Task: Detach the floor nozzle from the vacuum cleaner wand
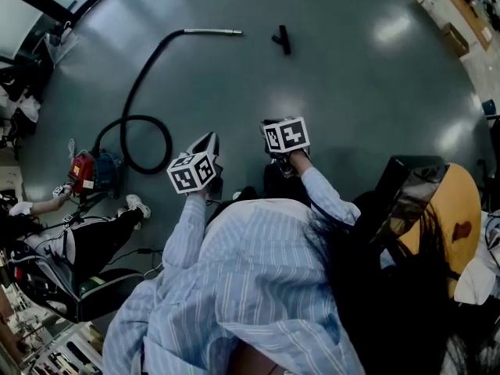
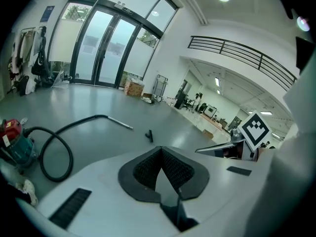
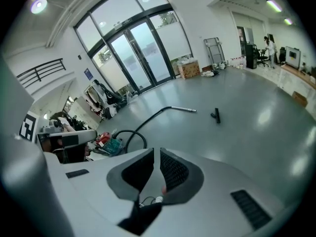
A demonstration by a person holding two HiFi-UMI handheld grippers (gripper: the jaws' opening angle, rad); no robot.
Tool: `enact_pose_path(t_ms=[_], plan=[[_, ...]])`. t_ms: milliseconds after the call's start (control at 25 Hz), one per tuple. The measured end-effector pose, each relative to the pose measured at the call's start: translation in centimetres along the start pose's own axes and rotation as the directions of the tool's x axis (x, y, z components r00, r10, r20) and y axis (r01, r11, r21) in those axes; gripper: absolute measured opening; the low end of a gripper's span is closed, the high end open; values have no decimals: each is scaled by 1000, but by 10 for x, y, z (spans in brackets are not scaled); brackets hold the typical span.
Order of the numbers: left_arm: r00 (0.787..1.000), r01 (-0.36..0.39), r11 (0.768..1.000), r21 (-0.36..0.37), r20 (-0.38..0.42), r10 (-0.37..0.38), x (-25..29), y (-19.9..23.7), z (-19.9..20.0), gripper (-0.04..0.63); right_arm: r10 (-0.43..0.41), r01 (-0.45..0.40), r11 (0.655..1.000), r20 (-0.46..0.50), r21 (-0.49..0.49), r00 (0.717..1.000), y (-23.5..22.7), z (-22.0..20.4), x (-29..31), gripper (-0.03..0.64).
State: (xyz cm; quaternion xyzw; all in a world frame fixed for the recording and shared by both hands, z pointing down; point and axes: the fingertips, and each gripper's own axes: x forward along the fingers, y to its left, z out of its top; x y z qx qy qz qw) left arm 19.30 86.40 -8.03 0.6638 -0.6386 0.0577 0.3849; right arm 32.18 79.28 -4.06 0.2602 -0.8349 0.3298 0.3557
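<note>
Above floor (image 1: 351, 92): left tongs (image 2: 161, 148), right tongs (image 3: 157, 150) closed, empty.

Loads of open floor (image 1: 351, 92) ahead of the left tongs (image 2: 160, 154) and right tongs (image 3: 154, 162), nothing standing in between. The nozzle (image 1: 282, 39) lies on its own, with a clear gap to the wand (image 1: 212, 31) tip, so there's room all round it. Left side is the messy bit: the hose (image 1: 144, 76) curves back and loops on the floor by the vacuum cleaner (image 1: 92, 170), and a seated person's shoe (image 1: 137, 204) sticks out just beside that. A box (image 1: 455, 36) sits along the far right edge, well apart.
</note>
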Motion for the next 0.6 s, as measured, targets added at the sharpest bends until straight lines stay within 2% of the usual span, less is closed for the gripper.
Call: enact_pose_path(t_ms=[200, 360, 600], plan=[[1000, -10, 999, -42, -19, 9, -60, 33, -38, 6, 9, -8, 998, -12, 58, 1000, 54, -45, 5, 44], [1000, -5, 998, -57, -31, 3, -91, 64, -71, 6, 5, -4, 999, -26, 50, 1000, 92, -76, 18, 44], [999, 22, 999, -25, -46, -23, -115, 96, -99, 6, 14, -14, 998, 2, 58, 1000, 132, -106, 27, 44]])
